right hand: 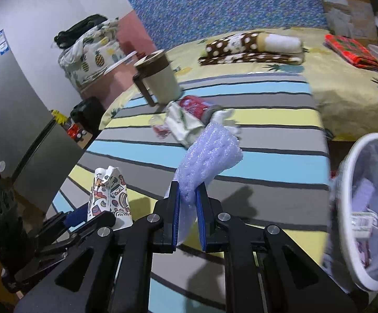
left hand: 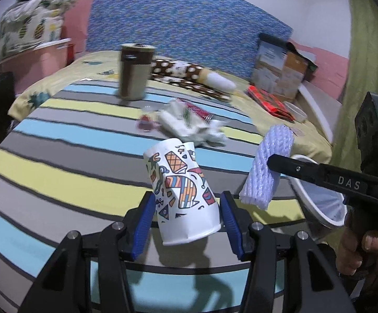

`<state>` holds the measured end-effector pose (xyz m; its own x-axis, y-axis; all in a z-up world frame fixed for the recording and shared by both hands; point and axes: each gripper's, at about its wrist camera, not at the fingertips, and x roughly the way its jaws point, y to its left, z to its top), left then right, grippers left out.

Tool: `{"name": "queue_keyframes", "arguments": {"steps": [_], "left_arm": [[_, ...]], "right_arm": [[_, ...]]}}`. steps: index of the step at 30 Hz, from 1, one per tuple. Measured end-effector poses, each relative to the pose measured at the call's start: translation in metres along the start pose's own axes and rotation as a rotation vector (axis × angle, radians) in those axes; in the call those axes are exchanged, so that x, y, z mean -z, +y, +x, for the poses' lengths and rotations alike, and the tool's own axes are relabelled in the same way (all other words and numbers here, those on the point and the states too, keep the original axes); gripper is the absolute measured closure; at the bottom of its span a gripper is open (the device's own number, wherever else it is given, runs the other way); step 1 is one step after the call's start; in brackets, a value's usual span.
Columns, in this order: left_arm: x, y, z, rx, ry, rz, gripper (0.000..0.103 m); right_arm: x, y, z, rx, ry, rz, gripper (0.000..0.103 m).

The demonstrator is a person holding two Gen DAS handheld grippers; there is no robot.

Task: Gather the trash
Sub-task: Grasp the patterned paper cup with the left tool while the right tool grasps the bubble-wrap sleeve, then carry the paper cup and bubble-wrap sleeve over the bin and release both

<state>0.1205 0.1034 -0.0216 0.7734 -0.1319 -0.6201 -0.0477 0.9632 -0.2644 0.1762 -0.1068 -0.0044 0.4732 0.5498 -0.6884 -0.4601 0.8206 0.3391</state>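
Left gripper [left hand: 187,224] has its blue pads clamped on a printed paper cup [left hand: 185,195], one pad on each side wall. The cup is dented at the rim and tilted, open mouth toward about 11 o'clock, base toward the camera; gripping the sides low down likely stops it slipping out. Its shadow on the bedspread suggests it is carried clear of the surface. Right gripper [right hand: 189,203] is pinched nearly closed on a white foam net sleeve [right hand: 210,151]. The soft foam squashes thin between the pads, so the jaws have to stand narrow, and the free end fans out toward 1 o'clock. From the left wrist view the sleeve hangs at 3 o'clock of the cup, just beside it, not touching. White trash bin [right hand: 345,182] sits at 3 o'clock in the right wrist view, off the bed edge, already holding scraps; both hands carrying loads looks like a double drop into it. Still on the striped bedspread [left hand: 58,161], at 12 o'clock of the cup: crumpled white wrappers [left hand: 186,122] and a red can [right hand: 196,107] lying on its side, touching the wrappers. The brown-lidded mug [left hand: 134,73] stands upright behind them, probably not trash. More pickups remain after this drop.
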Motion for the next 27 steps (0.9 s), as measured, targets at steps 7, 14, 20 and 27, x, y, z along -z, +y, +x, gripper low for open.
{"name": "queue_keyframes", "arguments": {"steps": [7, 14, 20, 27], "left_arm": [[-0.003, -0.045, 0.008, 0.071, 0.015, 0.069, 0.05], [-0.004, -0.084, 0.02, 0.131, 0.039, 0.124, 0.05], [-0.006, -0.114, 0.031, 0.179, 0.059, 0.166, 0.05], [-0.006, -0.15, 0.042, 0.232, 0.077, 0.21, 0.05]], "right_arm": [[0.01, -0.03, -0.028, 0.062, -0.05, 0.039, 0.089], [0.018, -0.058, -0.05, 0.119, -0.091, 0.09, 0.089], [0.026, -0.085, -0.065, 0.161, -0.115, 0.154, 0.089], [0.038, -0.118, -0.081, 0.209, -0.126, 0.229, 0.089]]}}
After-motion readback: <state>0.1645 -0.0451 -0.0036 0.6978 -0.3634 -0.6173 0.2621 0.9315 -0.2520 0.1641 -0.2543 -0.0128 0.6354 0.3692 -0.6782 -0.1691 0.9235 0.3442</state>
